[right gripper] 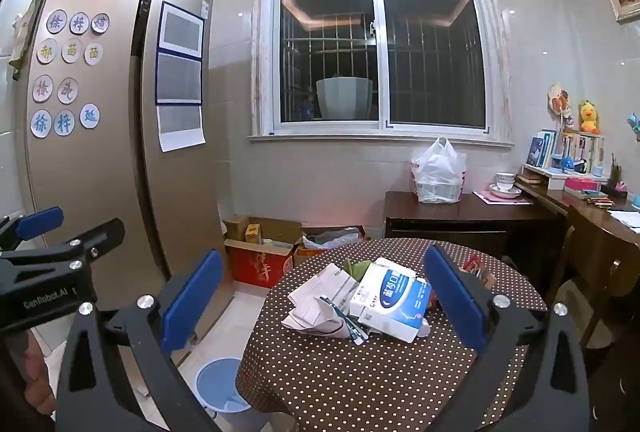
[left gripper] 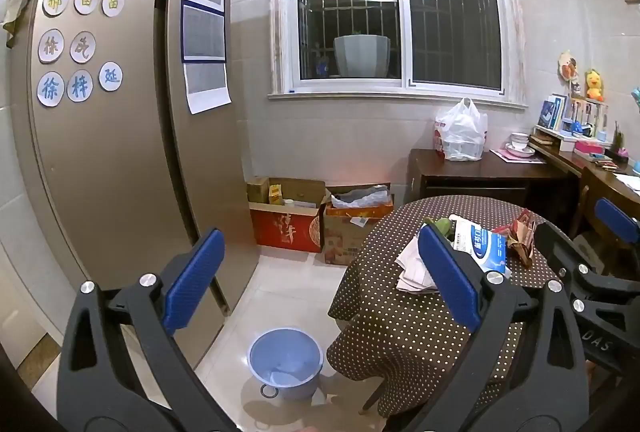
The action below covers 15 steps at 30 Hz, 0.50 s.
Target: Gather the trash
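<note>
Two tongs, left tongs (left gripper: pixel 320 280) and right tongs (right gripper: pixel 324 296), gape wide, holding nothing; trash pile (right gripper: pixel 360 300) sits mid-worktop (right gripper: pixel 360 384), blue bin (left gripper: pixel 285 362) seemingly just beside its edge.

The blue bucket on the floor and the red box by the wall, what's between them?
Nothing: bare pale floor tiles separate the blue bucket and the red box, seen in the left wrist view.

Tablecloth (right gripper: pixel 360 372): dark brown with small white dots. Bucket (left gripper: pixel 285 362) on floor: light blue. Carton (right gripper: pixel 394 302) on the table: white with a blue panel. Crumpled paper (right gripper: pixel 316 306): white. Both grippers: black frames, blue pads (left gripper: pixel 194 278). Fridge (left gripper: pixel 112 151): bronze-gold. Cardboard box (left gripper: pixel 286 228): red.
</note>
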Tool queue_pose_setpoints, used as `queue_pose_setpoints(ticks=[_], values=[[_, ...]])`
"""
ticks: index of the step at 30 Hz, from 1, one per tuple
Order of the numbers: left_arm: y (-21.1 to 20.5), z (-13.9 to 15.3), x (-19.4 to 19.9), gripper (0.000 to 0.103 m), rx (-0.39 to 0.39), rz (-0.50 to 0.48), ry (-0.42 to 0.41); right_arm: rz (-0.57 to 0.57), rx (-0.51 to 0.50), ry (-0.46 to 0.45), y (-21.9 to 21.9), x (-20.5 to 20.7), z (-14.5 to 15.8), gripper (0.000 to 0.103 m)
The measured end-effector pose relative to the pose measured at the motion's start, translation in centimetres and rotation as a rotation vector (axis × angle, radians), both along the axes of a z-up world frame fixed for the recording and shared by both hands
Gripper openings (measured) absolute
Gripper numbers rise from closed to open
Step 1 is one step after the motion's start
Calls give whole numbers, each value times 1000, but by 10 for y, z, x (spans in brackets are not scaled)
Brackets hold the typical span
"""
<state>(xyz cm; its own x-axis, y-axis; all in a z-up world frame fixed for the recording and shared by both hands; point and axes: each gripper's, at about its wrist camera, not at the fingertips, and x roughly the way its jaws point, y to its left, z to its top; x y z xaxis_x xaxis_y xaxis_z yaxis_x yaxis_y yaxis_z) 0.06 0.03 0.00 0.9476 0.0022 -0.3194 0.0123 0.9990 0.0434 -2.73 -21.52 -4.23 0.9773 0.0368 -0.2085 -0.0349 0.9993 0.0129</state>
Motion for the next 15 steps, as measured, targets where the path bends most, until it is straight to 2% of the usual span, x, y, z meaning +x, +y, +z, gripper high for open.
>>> queue_pose_setpoints(ticks=[15], values=[[-2,-14,4,95,4,-7,7,1,-2,3,1,4,-3,99]])
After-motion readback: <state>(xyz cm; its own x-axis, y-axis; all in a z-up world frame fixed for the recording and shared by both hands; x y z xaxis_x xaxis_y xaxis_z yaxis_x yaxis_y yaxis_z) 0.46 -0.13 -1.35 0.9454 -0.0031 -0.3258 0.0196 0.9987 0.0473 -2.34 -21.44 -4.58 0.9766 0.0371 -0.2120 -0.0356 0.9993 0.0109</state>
